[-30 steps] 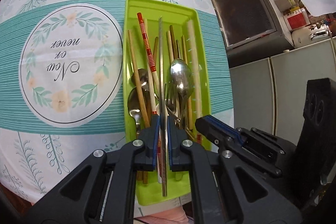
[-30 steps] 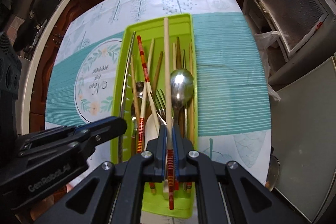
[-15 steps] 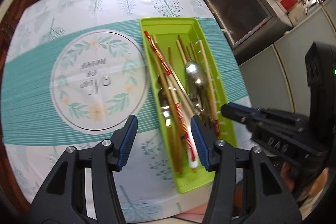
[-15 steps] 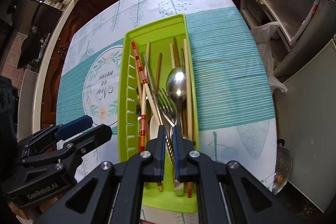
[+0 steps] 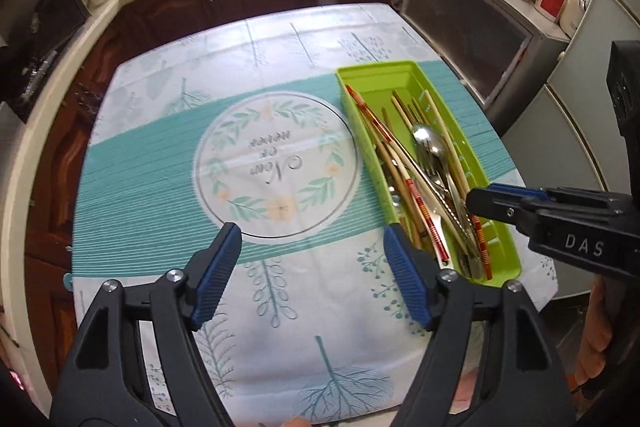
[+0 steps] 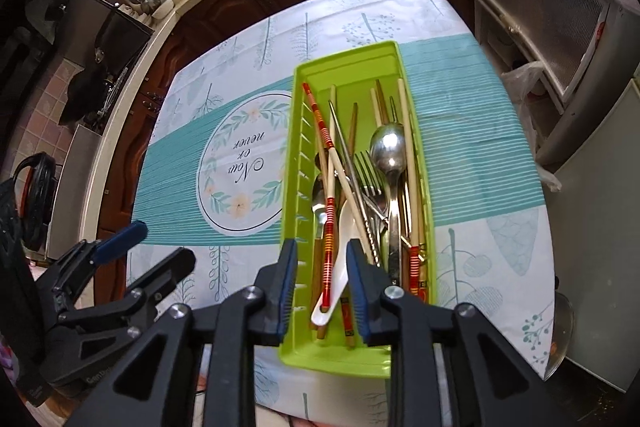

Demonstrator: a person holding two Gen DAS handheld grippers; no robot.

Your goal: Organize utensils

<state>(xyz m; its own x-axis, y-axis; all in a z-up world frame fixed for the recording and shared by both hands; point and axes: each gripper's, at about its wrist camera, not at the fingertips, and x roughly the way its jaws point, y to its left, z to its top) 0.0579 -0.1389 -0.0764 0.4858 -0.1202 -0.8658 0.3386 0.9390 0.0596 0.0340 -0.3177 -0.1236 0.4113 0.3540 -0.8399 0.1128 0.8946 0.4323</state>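
While I look through the left wrist view, my left gripper [image 5: 312, 267] hangs above the tablecloth [image 5: 168, 163] with its fingers spread wide and nothing between the blue pads [image 5: 216, 271]. The green tray [image 5: 500, 227] lies to the right of the round printed emblem [image 5: 276, 163], long axis pointing away from me. It holds a mixed pile of utensils: a red-striped chopstick [image 5: 416, 195] running diagonally, several plain wooden chopsticks [image 5: 452, 151], and a steel spoon [image 5: 428, 141] with its bowl facing up near the middle. My right gripper [image 5: 484, 197] enters from the right, its tip over the near end of the tray; from this angle I cannot tell how its fingers stand.

Through the right wrist view, the right gripper [image 6: 322, 283] sits over the near end of the tray [image 6: 344, 67] with its fingers parted, holding nothing. Between and beyond the pads [image 6: 286, 291] lie a white plastic spoon [image 6: 340, 267] and the red-striped chopstick [image 6: 326, 195], which crosses a pale chopstick [image 6: 348, 183]. A fork [image 6: 370, 175] lies tines away from me beside the steel spoon [image 6: 388, 147]. A second striped chopstick end [image 6: 414, 259] rests against the right wall. All utensils share one undivided compartment. The left gripper [image 6: 156, 247] is visible at lower left, over the tablecloth [image 6: 480, 147], fingers apart.
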